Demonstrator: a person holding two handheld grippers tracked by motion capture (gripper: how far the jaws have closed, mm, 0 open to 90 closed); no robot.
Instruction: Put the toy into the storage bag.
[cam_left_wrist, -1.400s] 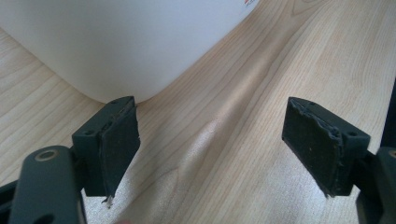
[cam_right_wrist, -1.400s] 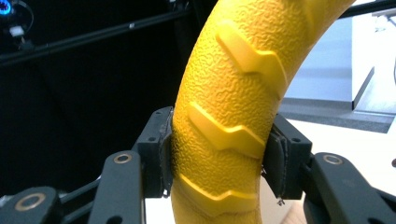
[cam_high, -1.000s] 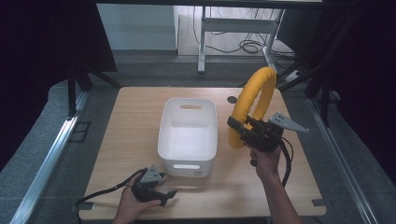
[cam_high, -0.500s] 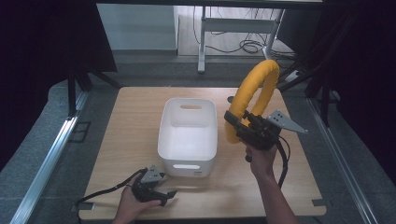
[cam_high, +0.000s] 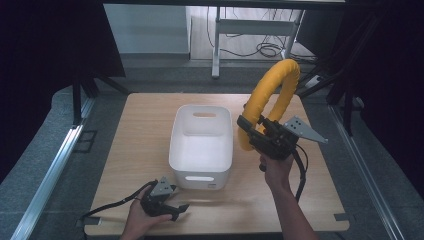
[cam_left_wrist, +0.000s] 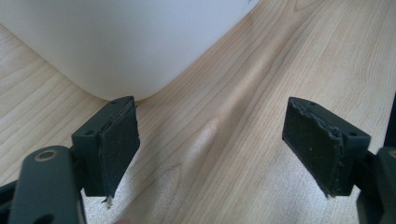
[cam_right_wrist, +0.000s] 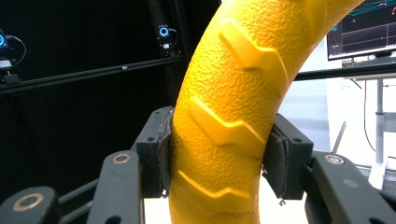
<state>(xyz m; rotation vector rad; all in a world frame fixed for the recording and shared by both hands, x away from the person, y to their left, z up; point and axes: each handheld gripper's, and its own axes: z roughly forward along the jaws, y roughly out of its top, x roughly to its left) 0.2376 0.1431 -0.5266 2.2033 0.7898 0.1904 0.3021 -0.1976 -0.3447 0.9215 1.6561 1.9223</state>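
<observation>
One yellow ring (cam_high: 270, 100) is standing upright in your clamped right tool (cam_high: 246, 129), the white bin (cam_high: 202, 145) lying just leftward; your left tool (cam_high: 181, 209) is resting wide, empty.

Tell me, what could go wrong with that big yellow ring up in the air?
The right gripper pinches the yellow ring only at its lower part, so the tall top could swing or twist loose. Held high beside the white bin, the ring might bump the bin's rim going in, or prove too wide to lie flat. The left gripper rests open on the table near the bin's corner, so it isn't steadying the bin.
</observation>
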